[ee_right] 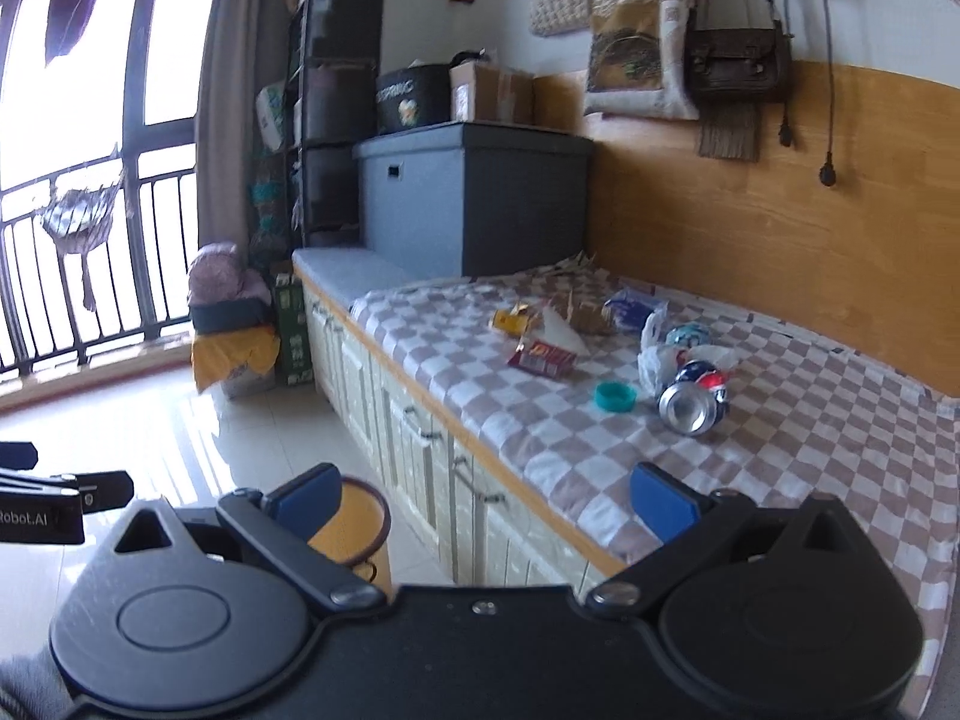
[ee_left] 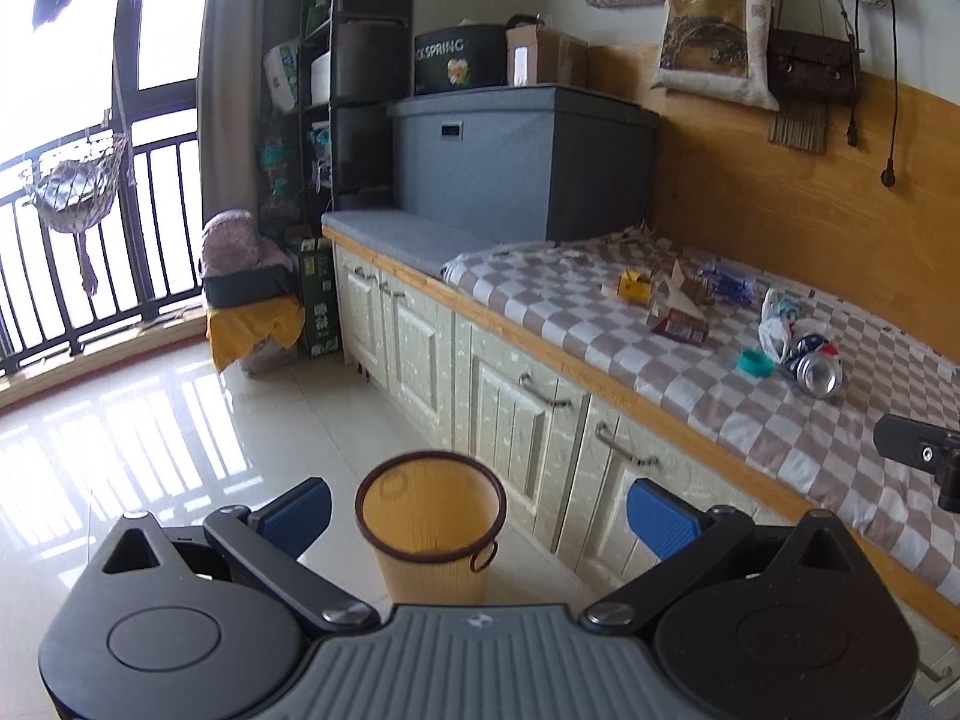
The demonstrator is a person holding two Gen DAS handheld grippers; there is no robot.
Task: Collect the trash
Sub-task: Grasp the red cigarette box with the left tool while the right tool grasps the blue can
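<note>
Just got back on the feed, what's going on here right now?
A person holds both grippers open and empty. The left gripper faces an empty yellow wastebasket on the floor beside the bench cabinets. The right gripper points toward the trash on the checkered cloth: a crushed can, teal lid, red packet and wrappers. Nothing is picked up yet.

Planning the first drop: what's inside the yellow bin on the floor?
The yellow bin shows only bare ribbed inner wall in the left wrist view. Its bottom is out of sight; the right wrist view is blocked by a finger.
</note>
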